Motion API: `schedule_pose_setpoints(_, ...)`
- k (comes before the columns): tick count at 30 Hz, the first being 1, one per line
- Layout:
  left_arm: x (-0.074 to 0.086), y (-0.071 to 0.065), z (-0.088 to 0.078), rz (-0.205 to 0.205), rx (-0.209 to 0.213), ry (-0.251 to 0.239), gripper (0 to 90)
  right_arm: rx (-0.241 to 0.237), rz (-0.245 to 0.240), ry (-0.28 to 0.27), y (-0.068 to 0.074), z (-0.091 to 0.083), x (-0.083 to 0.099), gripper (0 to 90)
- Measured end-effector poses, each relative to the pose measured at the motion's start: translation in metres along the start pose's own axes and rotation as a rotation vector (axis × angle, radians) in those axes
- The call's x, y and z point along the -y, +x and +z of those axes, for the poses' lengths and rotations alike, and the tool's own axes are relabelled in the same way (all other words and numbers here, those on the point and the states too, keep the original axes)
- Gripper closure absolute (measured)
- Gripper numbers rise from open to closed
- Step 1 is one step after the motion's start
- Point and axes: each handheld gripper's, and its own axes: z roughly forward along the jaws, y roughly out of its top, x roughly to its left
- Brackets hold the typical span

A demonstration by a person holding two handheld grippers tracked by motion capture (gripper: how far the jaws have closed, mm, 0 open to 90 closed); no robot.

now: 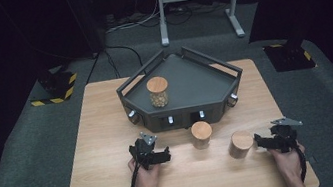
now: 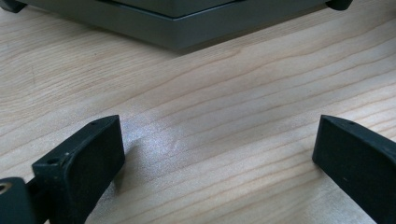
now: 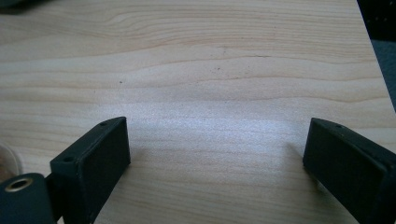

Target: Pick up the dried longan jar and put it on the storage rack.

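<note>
jar near your right: (image 1: 241, 143) sits on the table (image 1: 110, 133), just left of your right gripper (image 1: 263, 140)
middle jar: (image 1: 202, 134) in front of the rack (image 1: 212, 73), third jar (image 1: 158, 91) already on it
fingers: both grippers spread wide, nothing between; left gripper (image 1: 162, 156) too
handling: probably glass with wooden lid, rigid, smooth, breakable
grab spot: squeeze the body under the lid, keep it upright
</note>
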Motion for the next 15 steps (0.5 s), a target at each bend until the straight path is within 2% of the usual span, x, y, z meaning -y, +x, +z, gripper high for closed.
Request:
schedule_pose_setpoints(1,0.000,0.000,0.000,0.000,0.000,0.000,2.2,-0.015,0.017,-0.009,-0.006,-0.003,0.000,6.2)
schedule_pose_setpoints(4,0.000,0.000,0.000,0.000,0.001,0.000,2.2,-0.028,0.028,-0.015,-0.009,-0.008,-0.003,6.2)
schedule_pose_setpoints(8,0.000,0.000,0.000,0.000,0.001,0.000,2.2,-0.045,0.022,-0.033,-0.013,-0.016,-0.010,6.2)
schedule_pose_setpoints(10,0.000,0.000,0.000,0.000,0.001,0.000,2.2,-0.081,0.035,-0.044,-0.018,-0.020,-0.017,6.4)
schedule_pose_setpoints(15,0.000,0.000,0.000,0.000,0.002,0.000,2.2,-0.114,0.029,-0.064,-0.018,-0.028,-0.026,6.3)
